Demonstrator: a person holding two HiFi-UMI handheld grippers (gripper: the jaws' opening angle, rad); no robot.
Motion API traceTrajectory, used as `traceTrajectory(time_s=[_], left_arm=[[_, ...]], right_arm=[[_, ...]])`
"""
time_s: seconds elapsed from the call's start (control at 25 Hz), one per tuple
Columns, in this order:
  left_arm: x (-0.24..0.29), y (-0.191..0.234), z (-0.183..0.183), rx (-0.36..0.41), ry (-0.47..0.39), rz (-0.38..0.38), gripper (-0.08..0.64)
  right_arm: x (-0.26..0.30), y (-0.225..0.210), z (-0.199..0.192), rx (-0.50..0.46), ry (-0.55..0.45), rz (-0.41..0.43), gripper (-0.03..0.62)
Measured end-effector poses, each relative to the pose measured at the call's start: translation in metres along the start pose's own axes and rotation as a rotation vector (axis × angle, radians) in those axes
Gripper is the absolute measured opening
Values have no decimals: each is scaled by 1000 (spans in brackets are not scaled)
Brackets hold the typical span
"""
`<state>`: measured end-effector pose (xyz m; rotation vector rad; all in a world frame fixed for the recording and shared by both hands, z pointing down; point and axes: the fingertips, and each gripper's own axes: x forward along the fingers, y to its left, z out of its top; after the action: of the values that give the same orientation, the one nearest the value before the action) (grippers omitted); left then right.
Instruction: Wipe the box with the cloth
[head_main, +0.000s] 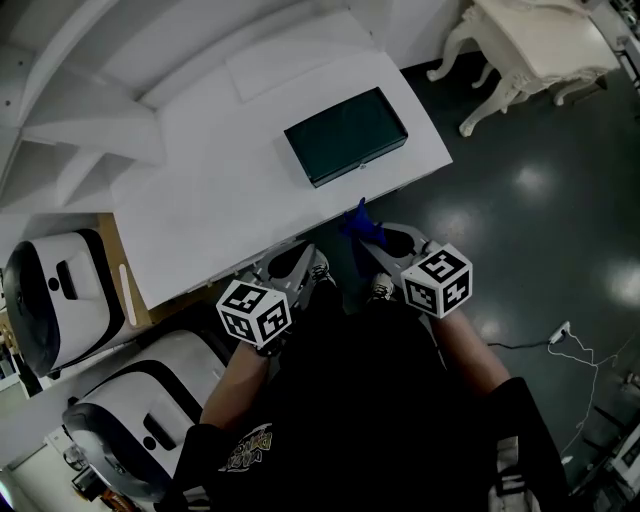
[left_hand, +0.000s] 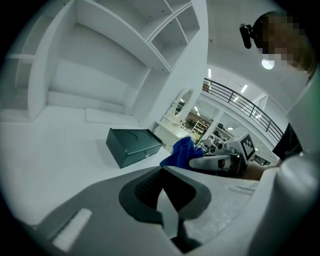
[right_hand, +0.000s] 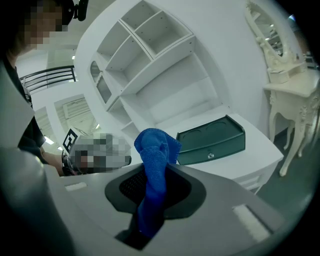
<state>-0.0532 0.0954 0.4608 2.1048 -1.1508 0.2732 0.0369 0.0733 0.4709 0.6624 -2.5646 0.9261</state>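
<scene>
A dark green box (head_main: 345, 135) lies flat on the white desk (head_main: 200, 210), lid closed, near the desk's right front corner. My right gripper (head_main: 372, 243) hovers just off the desk's front edge, shut on a blue cloth (head_main: 358, 222) that sticks up from between its jaws. In the right gripper view the cloth (right_hand: 154, 165) hangs pinched in my right gripper (right_hand: 150, 200), with the box (right_hand: 210, 140) ahead and apart from it. My left gripper (head_main: 298, 268) is beside it, shut and empty (left_hand: 167, 200). From there the box (left_hand: 132, 145) and cloth (left_hand: 181, 152) show ahead.
White open shelves (right_hand: 150, 55) rise behind the desk. An ornate cream dressing table (head_main: 540, 50) stands to the right on the dark glossy floor. Two white-and-black machines (head_main: 60, 300) sit at the left. A white cable (head_main: 565, 340) lies on the floor.
</scene>
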Motion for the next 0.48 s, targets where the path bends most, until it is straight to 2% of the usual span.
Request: traceTrajectory(time_s=[0.48], left_arm=[[3,45,20,17,48,-115,0]], right_arm=[[43,0,19,82,-31,-109,94]])
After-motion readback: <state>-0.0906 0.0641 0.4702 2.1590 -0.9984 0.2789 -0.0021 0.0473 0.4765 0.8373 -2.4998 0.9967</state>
